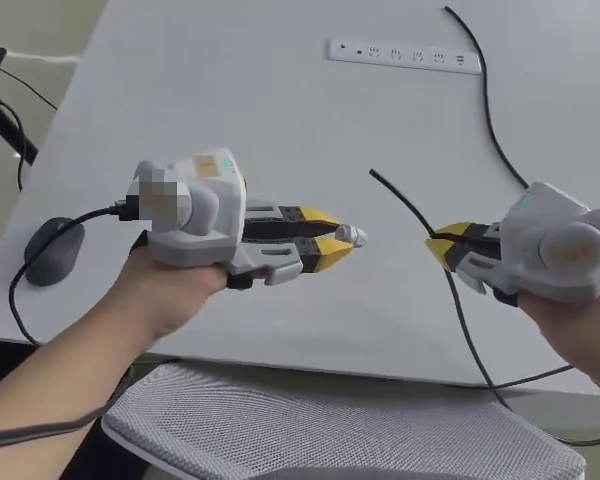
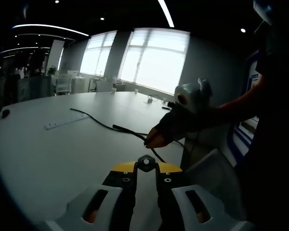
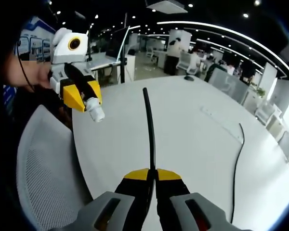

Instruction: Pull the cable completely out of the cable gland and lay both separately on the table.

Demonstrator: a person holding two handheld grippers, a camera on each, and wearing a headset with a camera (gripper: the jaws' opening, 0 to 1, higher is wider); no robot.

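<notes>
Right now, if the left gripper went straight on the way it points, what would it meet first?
Probably the black cable just ahead of the right gripper holding it; the left gripper, shut on the gland, points almost there. Depth is uncertain.

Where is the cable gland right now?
In the head view the cable gland is clamped in the left gripper, left of centre over the near side of the table, clear of the cable held by the right gripper.

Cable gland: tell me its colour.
White; the cable gland shows best in the right gripper view, held at the left gripper tips.
</notes>
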